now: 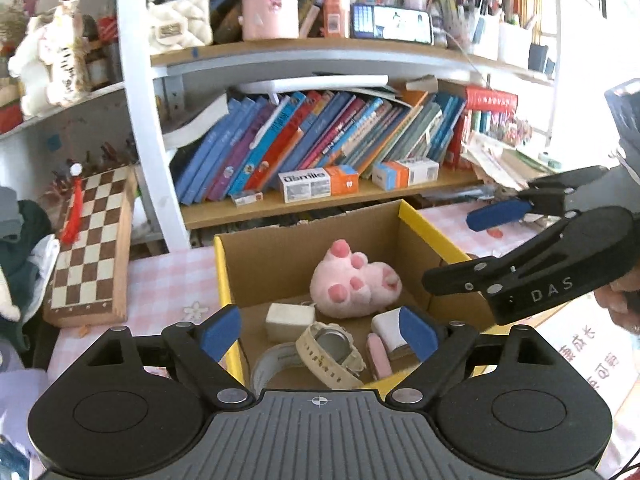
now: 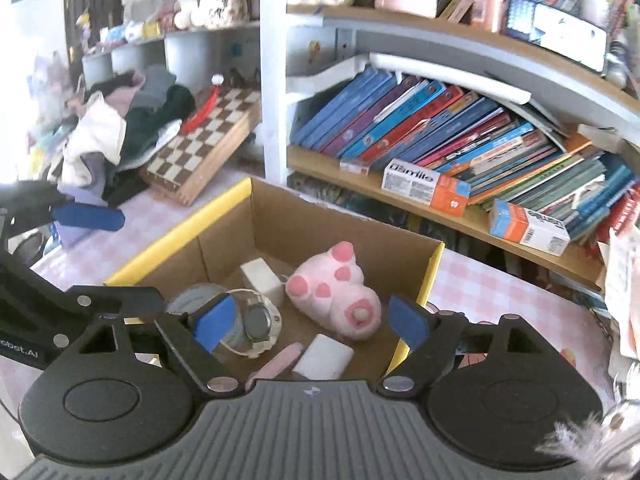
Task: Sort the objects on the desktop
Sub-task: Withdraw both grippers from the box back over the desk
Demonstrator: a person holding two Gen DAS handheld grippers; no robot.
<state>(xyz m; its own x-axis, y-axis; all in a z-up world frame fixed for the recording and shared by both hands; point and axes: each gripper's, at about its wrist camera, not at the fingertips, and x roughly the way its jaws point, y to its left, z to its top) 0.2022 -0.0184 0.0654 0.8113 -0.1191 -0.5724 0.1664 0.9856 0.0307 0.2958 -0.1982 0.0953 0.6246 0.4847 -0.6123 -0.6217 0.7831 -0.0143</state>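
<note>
A cardboard box [image 1: 224,276] [image 2: 360,232] with yellow rims stands open on the pink checked desk. Inside lie a pink plush paw [image 1: 356,284] [image 2: 336,292], a white watch [image 1: 332,346] [image 2: 258,322], a white cube [image 1: 288,320] [image 2: 262,276], a white block [image 1: 386,326] [image 2: 324,356], a pink stick-shaped item [image 1: 378,354] [image 2: 280,360] and a tape roll [image 1: 276,360] [image 2: 196,300]. My left gripper [image 1: 320,332] [image 2: 138,256] hovers open over the box's near left side, empty. My right gripper [image 1: 448,250] [image 2: 311,320] hangs open above the box's right side, also empty.
A wooden chessboard [image 1: 92,248] [image 2: 204,148] leans to the left of the box. Behind the box, a shelf holds slanting books and medicine cartons [image 1: 318,184] [image 2: 424,186]. A clothes pile [image 2: 112,140] lies at the far left. A hand [image 1: 616,304] shows at the right.
</note>
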